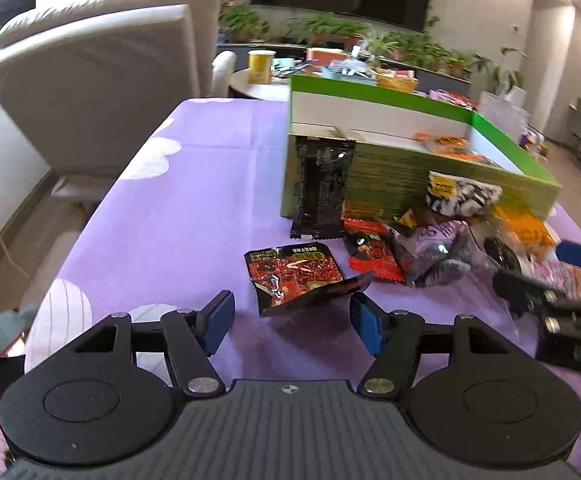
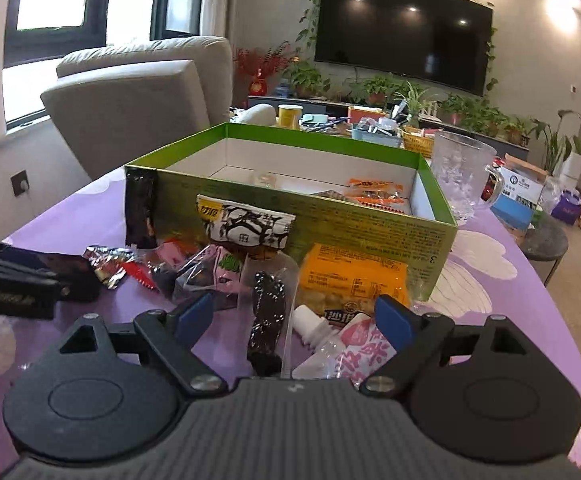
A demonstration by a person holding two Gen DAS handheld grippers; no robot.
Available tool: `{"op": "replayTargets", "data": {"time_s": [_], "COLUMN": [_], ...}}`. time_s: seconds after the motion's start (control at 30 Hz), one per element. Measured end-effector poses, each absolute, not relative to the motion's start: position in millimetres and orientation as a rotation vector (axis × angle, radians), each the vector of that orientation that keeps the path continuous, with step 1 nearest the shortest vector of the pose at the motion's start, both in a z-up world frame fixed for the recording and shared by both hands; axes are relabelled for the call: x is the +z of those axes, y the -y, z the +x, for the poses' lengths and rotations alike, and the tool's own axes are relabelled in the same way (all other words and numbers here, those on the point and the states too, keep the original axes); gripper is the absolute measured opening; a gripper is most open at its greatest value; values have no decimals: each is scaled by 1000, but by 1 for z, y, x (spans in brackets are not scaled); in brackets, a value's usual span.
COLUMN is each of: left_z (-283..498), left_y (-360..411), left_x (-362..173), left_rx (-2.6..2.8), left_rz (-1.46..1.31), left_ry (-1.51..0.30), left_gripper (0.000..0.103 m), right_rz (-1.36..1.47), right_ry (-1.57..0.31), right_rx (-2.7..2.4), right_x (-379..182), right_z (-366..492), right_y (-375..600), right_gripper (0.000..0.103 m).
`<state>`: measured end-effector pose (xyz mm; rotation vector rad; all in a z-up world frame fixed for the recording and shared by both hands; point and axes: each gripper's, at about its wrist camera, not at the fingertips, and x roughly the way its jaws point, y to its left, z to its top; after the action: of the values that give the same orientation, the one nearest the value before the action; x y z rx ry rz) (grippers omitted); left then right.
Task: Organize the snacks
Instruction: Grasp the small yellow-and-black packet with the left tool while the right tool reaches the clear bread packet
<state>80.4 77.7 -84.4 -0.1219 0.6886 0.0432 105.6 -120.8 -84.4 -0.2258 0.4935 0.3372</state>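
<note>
Left tongs [image 1: 292, 322] apart, empty, aimed at red packet [image 1: 296, 272] at twelve o'clock; right tongs [image 2: 294, 322] apart over dark packet [image 2: 268, 316], ready to grab. Green box [image 2: 330, 220] beyond, partly filled.

Bright window daylight, ceiling-light glare, fisheye-bent edges, motion blur at right

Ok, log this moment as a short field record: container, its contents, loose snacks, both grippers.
container: open green cardboard box on purple floral tablecloth
contents: orange wrapped snacks, mostly bare floor
loose snacks: pile in front of box, including red-black foil packet and orange chip bag
left gripper: open, empty
right gripper: open over pile
</note>
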Motion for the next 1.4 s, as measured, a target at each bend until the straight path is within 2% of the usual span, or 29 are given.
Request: {"op": "replayTargets", "data": {"time_s": [0.37,0.43,0.5,0.6,0.77,0.9,1.1,1.27,1.4], "left_z": [88,88,88,87,83,75,63,46,45], "left_y": [-87,-92,-94,-93,-95,-96,-95,-93,-97], "left_x": [-81,-80,-80,-78,-78,-75,-71,-67,-61], "left_rx": [63,51,17,-19,-41,-71,-190,-249,-256], "left_rz": [-164,-182,-205,-200,-210,-201,-215,-208,-233], "left_ry": [-698,-698,-698,-700,-698,-674,-680,-658,-645], "left_gripper": [59,54,40,31,28,20,16,16,16], "right_rz": [-200,-193,-194,-209,-307,-341,-320,-153,-216], "right_ry": [-496,-491,-481,-461,-484,-541,-532,-481,-474], "right_rx": [448,489,529,609,788,761,489,428,358], "right_x": [-83,-81,-79,-74,-82,-99,-101,-82,-84], "right_z": [89,80,70,52,31,37,51,45,49], "right_y": [132,132,132,128,110,95,103,149,182], "right_gripper": [63,63,63,63,63,63,63,63,63]}}
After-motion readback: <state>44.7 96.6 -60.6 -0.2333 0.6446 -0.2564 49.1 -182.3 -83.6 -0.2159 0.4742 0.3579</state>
